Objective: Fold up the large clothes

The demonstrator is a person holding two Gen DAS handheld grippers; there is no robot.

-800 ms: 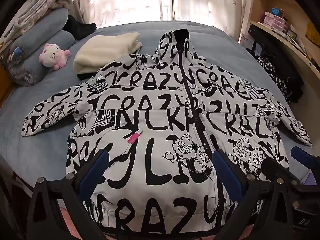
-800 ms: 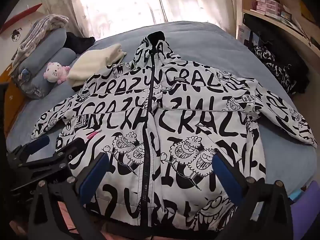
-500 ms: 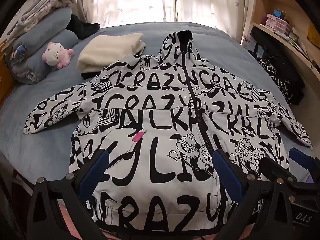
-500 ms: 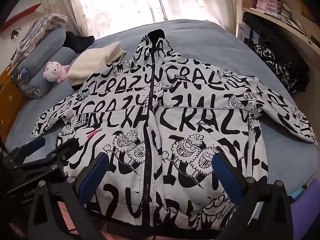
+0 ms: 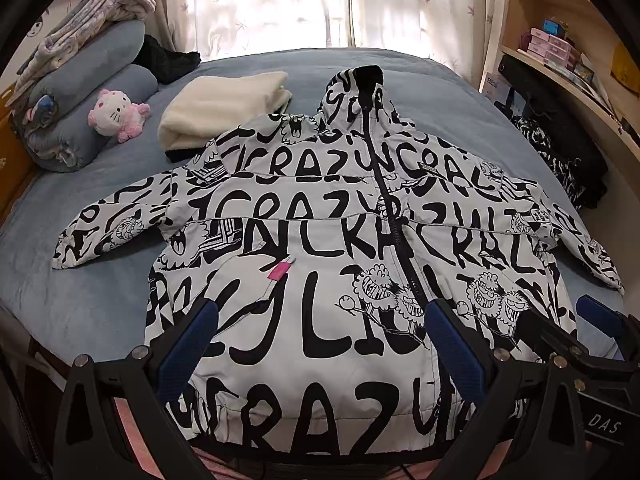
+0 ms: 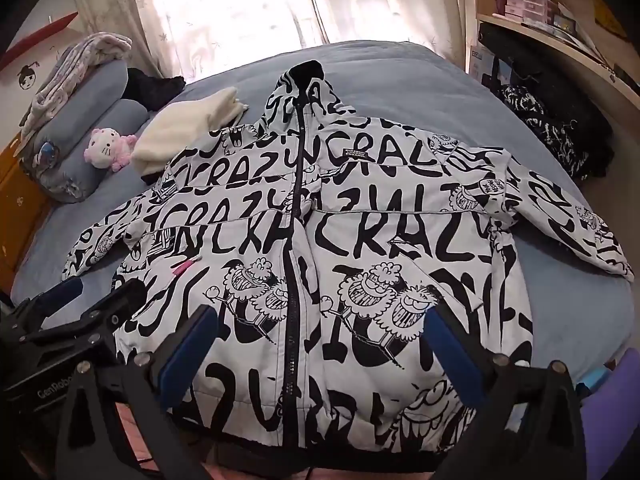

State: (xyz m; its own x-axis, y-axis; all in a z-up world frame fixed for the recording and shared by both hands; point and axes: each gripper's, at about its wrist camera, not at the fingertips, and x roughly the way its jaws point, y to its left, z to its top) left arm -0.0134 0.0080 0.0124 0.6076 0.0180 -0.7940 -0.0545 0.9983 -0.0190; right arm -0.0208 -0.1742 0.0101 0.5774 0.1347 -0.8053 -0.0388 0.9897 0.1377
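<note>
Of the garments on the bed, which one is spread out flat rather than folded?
The black-and-white lettered jacket, zipped, sleeves out to both sides. The cream fleece beside its hood is folded into a pile.

The jacket (image 5: 320, 264) carries a repeated black print: "CRAZY" reads across the chest on both sides of the zipper (image 5: 390, 216), and larger "CRAZ" letters run along the hem. A small dark label (image 6: 352, 155) on the chest holds several lines of pale text, too small to read. A round badge (image 6: 489, 189) on the sleeve also bears lettering, not legible. The right gripper body (image 5: 604, 426) shows "DAS" in white in the left wrist view. The left gripper body (image 6: 52, 392) shows "GenRobo", cut off by a finger, possibly a longer word. A box (image 5: 496, 89) beside the shelf carries blue print, unreadable.
</note>
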